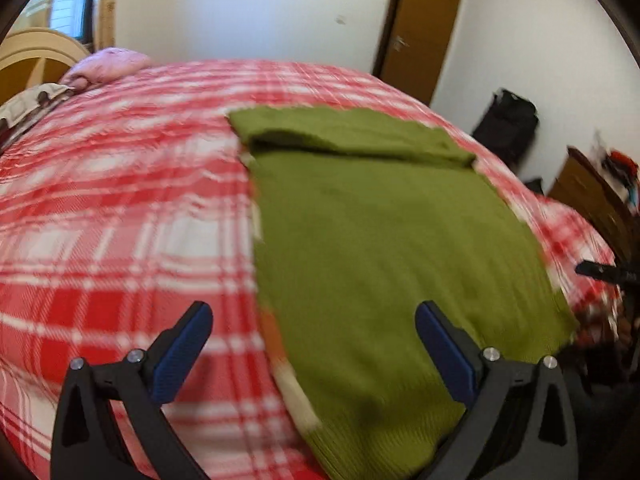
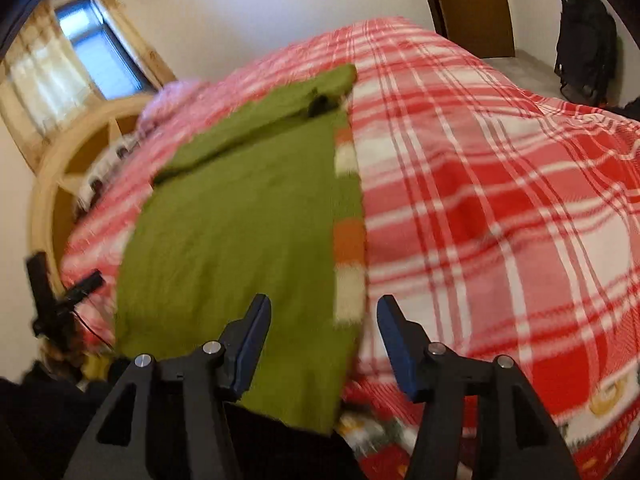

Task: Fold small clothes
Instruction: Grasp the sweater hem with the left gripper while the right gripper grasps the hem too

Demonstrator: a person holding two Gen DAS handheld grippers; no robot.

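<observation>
A red-and-white plaid bedspread (image 1: 120, 220) covers the bed, a wooden door (image 1: 420, 28) behind. The green sweater (image 1: 380, 240) lies flat near the foot edge (sleeve folded across its top). Left gripper (image 1: 314, 344) and right gripper (image 2: 324, 340) hover above its hem, both spread, empty.

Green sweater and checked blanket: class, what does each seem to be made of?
Green sweater: likely knitted wool or acrylic, matte; fine ribbing shows along its near hem. Checked blanket: probably soft woven or fleece fabric, matte and slightly fuzzy, though blur leaves this uncertain.
</observation>
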